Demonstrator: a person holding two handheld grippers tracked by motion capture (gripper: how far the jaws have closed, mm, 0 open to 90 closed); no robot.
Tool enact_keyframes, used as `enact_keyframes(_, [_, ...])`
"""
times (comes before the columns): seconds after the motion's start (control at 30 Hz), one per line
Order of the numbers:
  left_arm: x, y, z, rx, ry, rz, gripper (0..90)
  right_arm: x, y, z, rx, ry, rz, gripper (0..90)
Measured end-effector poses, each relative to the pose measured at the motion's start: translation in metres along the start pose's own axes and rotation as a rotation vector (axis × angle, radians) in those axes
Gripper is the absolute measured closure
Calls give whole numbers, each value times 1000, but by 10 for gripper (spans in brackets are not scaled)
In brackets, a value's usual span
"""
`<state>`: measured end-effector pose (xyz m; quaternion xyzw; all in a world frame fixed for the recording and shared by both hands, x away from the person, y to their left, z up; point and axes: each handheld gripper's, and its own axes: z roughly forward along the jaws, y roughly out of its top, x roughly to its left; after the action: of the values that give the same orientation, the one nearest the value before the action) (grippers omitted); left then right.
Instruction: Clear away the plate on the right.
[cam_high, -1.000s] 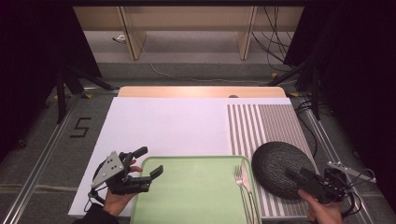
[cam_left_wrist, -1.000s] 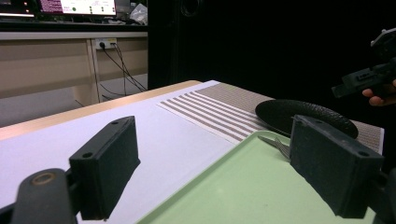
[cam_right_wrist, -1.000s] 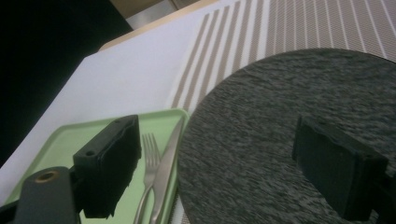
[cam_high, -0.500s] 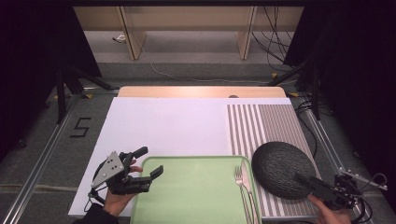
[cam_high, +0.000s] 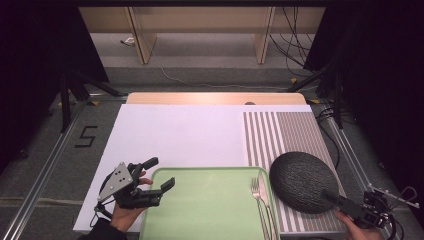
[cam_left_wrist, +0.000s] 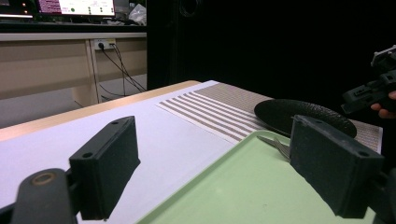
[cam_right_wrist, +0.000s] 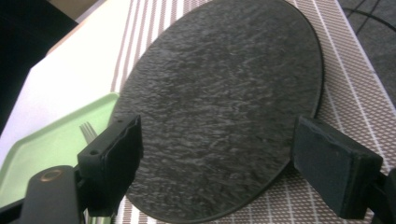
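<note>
A dark round textured plate (cam_high: 304, 181) (cam_right_wrist: 219, 107) lies on the striped mat (cam_high: 285, 132), its left edge at the rim of the green tray (cam_high: 210, 205). A silver fork (cam_high: 260, 192) lies along the tray's right side. My right gripper (cam_high: 336, 199) (cam_right_wrist: 215, 172) is open, its jaws spread wide just off the plate's near edge with nothing between them. Over the tray's left near corner my left gripper (cam_high: 161, 172) (cam_left_wrist: 215, 168) is open and empty. The left gripper view shows the tray (cam_left_wrist: 243, 186), the fork (cam_left_wrist: 275, 143), the plate (cam_left_wrist: 299, 114) and the right gripper (cam_left_wrist: 373, 88) farther off.
A white sheet (cam_high: 175, 135) covers the table's left and middle, with a wooden strip (cam_high: 215, 98) along the far edge. Cables and black stand legs lie on the floor beyond. The table's metal rails run along both sides.
My right gripper has drawn back toward the lower right, off the plate's near edge. The left gripper, plate, fork and tray have not moved.
</note>
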<state>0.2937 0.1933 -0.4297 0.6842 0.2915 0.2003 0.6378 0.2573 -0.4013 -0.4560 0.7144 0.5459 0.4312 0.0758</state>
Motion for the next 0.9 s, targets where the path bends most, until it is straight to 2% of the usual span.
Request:
enact_keyframes(0.27, [0,0,0,1,-1,0,154,-7,-1,1,31,-27,56,195])
enact_keyframes(0.4, [0,0,0,1,-1,1,154,-12,-2,4,63,-23,97,216])
enact_keyframes(0.5, [0,0,0,3,-1,2,154,-14,-2,6,77,-28,108,223])
enact_keyframes(0.6, [0,0,0,3,-1,2,154,-18,-4,8,86,5,148,236])
enact_keyframes(0.9, [0,0,0,3,0,1,155,-21,-6,11,97,49,187,289])
